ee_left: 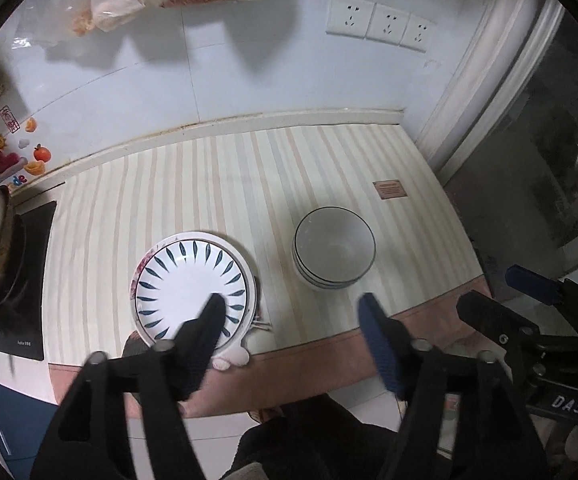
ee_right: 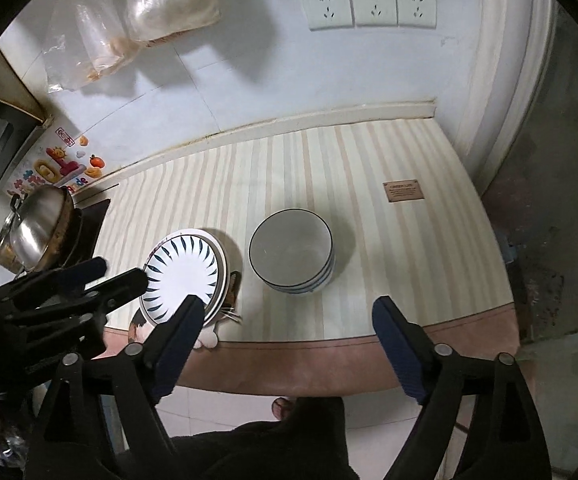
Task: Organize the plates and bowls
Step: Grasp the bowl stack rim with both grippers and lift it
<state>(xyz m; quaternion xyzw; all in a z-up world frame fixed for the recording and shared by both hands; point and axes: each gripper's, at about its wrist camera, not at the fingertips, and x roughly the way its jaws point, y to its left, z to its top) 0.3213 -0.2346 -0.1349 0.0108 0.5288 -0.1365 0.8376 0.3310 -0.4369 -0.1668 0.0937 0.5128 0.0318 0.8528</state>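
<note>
A stack of plates [ee_left: 191,284] [ee_right: 185,276] lies on the striped table mat, its top plate white with dark blue leaf marks. To its right stands a stack of grey bowls [ee_left: 334,248] [ee_right: 291,254] with dark rims. My left gripper [ee_left: 293,304] hangs open high above the mat's near edge with nothing between its fingers; the left fingertip [ee_left: 215,308] overlaps the plates in the picture. My right gripper [ee_right: 289,308] is also open and empty, above the table's front edge. Each gripper shows at the side of the other's view.
A steel pot [ee_right: 37,232] sits on a black cooktop [ee_left: 29,280] at the left. Plastic bags [ee_right: 161,12] hang on the white wall, with three sockets [ee_right: 373,6] to their right. A small brown label [ee_right: 403,191] lies on the mat [ee_left: 249,184]. The floor shows below the table edge.
</note>
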